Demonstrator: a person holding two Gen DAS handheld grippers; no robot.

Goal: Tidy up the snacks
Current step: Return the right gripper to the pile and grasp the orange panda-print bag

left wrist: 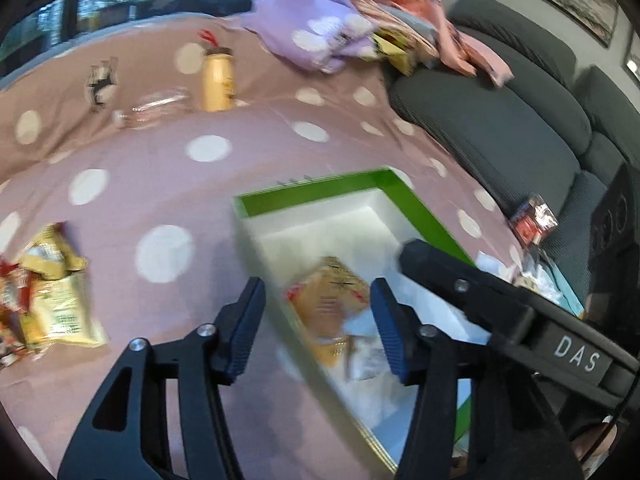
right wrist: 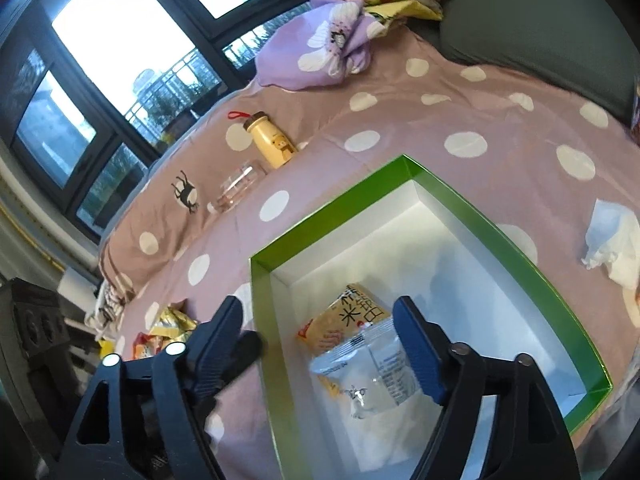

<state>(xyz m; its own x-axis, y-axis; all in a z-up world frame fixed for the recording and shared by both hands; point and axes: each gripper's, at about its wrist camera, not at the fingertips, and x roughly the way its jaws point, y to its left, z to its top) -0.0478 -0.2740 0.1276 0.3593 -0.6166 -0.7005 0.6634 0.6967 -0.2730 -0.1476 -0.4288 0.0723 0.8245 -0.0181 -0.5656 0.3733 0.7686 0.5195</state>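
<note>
Green-rimmed box (right wrist: pixel 352 192): two snack packets (right wrist: pixel 344 320) held at near left.
Left gripper (left wrist: pixel 316 320): jaws spread, empty.
Right gripper (right wrist: pixel 320 344): jaws spread, empty.

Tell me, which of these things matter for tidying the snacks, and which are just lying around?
For the job:
- green-rimmed white cardboard box
- yellow and clear snack packets inside it
- pile of yellow snack packets on the cloth

Lying about:
- yellow bottle with red loop
- clear glass
- crumpled white tissue
- purple flowered cloth bundle
</note>
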